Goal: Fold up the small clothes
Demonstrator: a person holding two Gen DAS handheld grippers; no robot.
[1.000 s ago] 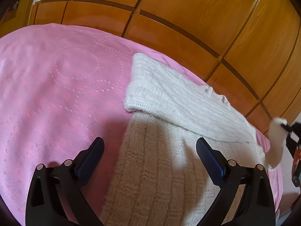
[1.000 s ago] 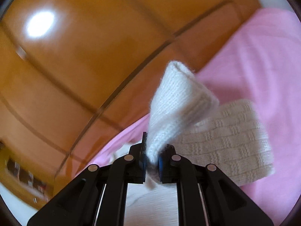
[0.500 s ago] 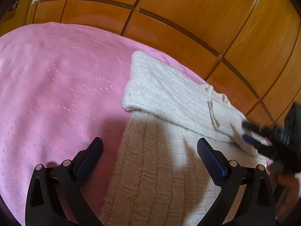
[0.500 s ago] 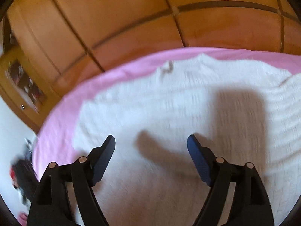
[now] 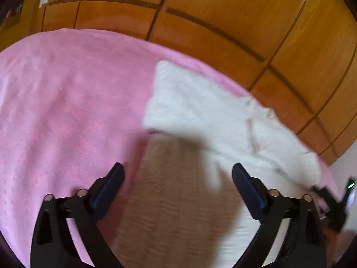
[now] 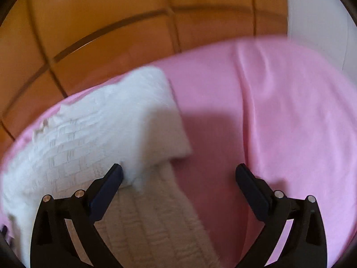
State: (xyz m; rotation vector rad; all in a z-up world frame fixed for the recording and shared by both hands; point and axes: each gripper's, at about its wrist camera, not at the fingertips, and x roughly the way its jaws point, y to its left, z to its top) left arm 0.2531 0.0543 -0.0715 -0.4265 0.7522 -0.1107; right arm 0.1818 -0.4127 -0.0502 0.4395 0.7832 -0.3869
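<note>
Sweater: a cream-white knitted sweater (image 5: 200, 116) lies flat on the pink bedspread (image 5: 67, 102); its folded-over upper part rests across the lower body, which is in shadow in the left wrist view.
Sweater in right view: the same sweater (image 6: 107, 129) fills the lower left, its folded edge ending in a corner near the middle of the frame.
Left claw: the left claw (image 5: 178, 185) hangs above the sweater's shaded lower body, jaws spread wide, gripping nothing.
Right claw: the right claw (image 6: 179, 185) is released too, one finger over the knit, the other over bare bedspread (image 6: 279, 111).
Surroundings: orange-brown wooden panels (image 5: 223, 22) run behind the bed.
Sharpness: both views are motion-blurred, so the knit pattern is only partly readable.
</note>
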